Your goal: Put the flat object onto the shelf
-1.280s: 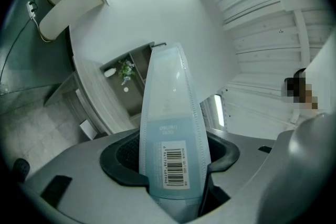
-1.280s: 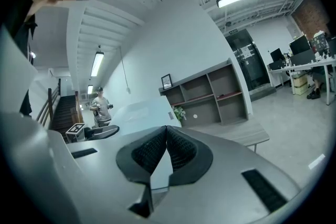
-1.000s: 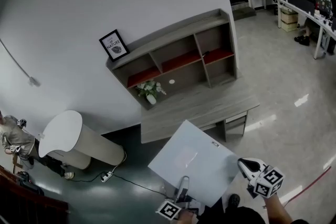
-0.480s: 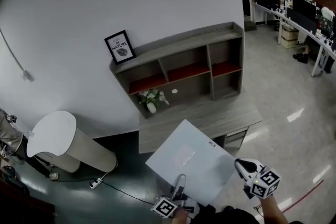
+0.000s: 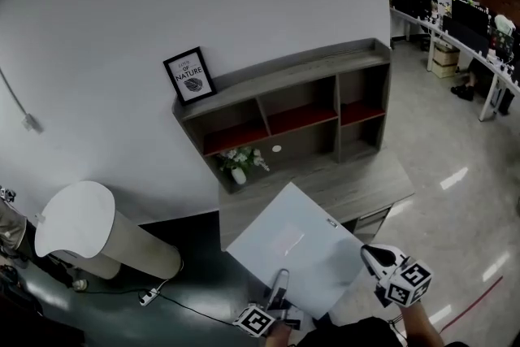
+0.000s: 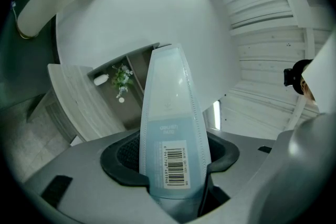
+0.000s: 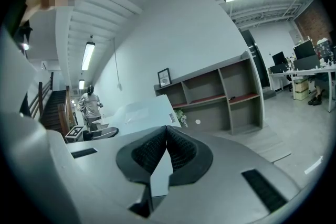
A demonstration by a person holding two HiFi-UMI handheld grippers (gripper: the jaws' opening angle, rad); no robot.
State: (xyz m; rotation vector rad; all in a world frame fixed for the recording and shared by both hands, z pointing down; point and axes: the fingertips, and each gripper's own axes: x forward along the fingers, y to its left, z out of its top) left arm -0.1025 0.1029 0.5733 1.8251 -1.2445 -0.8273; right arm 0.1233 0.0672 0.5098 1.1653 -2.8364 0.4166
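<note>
A flat pale blue plastic folder (image 5: 292,249) is held roughly level between both grippers, in front of the grey shelf unit (image 5: 284,106) with red-lined compartments. My left gripper (image 5: 279,298) is shut on the folder's near edge; in the left gripper view the folder (image 6: 170,113), barcode label up, runs out from between the jaws (image 6: 176,186) toward the shelf. My right gripper (image 5: 370,256) is shut on the folder's right corner. Seen from the right gripper view, the sheet (image 7: 142,113) is pinched between the ribbed pads (image 7: 181,152), with the shelf (image 7: 220,94) beyond.
A framed picture (image 5: 188,75) stands on the shelf top, and a vase of flowers (image 5: 238,162) sits in a lower bay. A low grey desk (image 5: 325,187) lies before the shelf. A white rounded column (image 5: 89,227), a floor cable (image 5: 150,297) and office desks (image 5: 455,20) are around.
Both grippers and the folder have come closer to the shelf, which now looks larger and lower in the head view. The grip on the folder is unchanged.
</note>
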